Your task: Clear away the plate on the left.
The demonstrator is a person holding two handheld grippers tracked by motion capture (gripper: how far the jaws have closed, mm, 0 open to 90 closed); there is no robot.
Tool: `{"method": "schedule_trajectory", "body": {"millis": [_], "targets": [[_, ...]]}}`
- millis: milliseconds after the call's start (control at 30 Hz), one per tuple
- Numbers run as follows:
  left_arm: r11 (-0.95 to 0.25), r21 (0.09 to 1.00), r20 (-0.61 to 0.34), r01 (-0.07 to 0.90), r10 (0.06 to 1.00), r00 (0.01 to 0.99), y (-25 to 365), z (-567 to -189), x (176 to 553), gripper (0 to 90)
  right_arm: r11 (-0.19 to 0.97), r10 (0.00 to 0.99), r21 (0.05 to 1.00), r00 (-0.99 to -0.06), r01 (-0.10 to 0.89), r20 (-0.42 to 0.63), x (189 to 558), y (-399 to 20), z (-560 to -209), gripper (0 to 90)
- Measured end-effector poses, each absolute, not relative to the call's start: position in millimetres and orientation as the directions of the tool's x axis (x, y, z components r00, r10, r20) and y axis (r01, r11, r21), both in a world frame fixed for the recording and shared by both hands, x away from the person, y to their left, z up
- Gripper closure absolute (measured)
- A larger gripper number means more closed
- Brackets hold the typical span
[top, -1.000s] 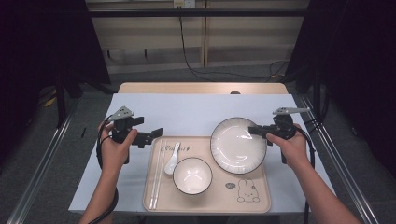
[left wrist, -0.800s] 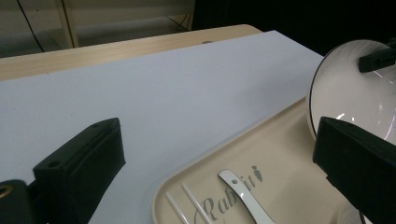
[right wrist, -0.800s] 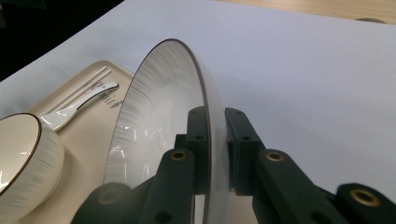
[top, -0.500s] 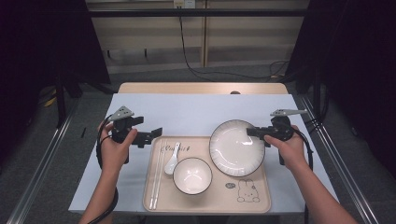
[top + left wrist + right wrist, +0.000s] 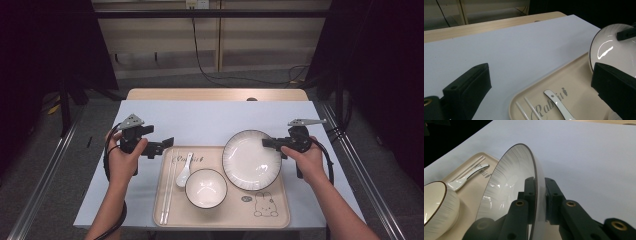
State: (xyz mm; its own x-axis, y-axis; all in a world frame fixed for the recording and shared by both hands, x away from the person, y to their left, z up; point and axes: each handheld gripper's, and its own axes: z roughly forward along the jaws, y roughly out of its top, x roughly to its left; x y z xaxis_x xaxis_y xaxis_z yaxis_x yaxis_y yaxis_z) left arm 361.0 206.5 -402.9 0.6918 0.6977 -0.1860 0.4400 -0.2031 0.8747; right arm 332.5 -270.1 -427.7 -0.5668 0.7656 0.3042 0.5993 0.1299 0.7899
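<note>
A white plate with a dark rim is over the far right part of the beige tray. My right gripper is shut on its right rim. In the right gripper view the plate stands tilted between the jaws of the right gripper. A white bowl sits at the tray's middle, with a white spoon and white chopsticks at its left. My left gripper hovers open by the tray's far left corner. The left gripper holds nothing.
The tray lies at the near edge of a pale blue table cover, with a wooden strip behind it. Metal rails run along both sides of the table. The tray carries a rabbit print.
My right gripper has carried the plate slightly left and toward the person. The left gripper has stayed where it was, still open.
</note>
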Motion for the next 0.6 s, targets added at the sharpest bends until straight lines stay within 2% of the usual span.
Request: {"method": "schedule_trajectory", "body": {"millis": [600], "targets": [[-0.215, 0.871, -0.183, 0.441, 0.692, 0.698, 205.1, -403.7, 361.6, 2.7, 0.179, 0.779, 0.789, -0.574, 0.588, 0.251, 325.2, -268.1, -433.7, 78.3]]}}
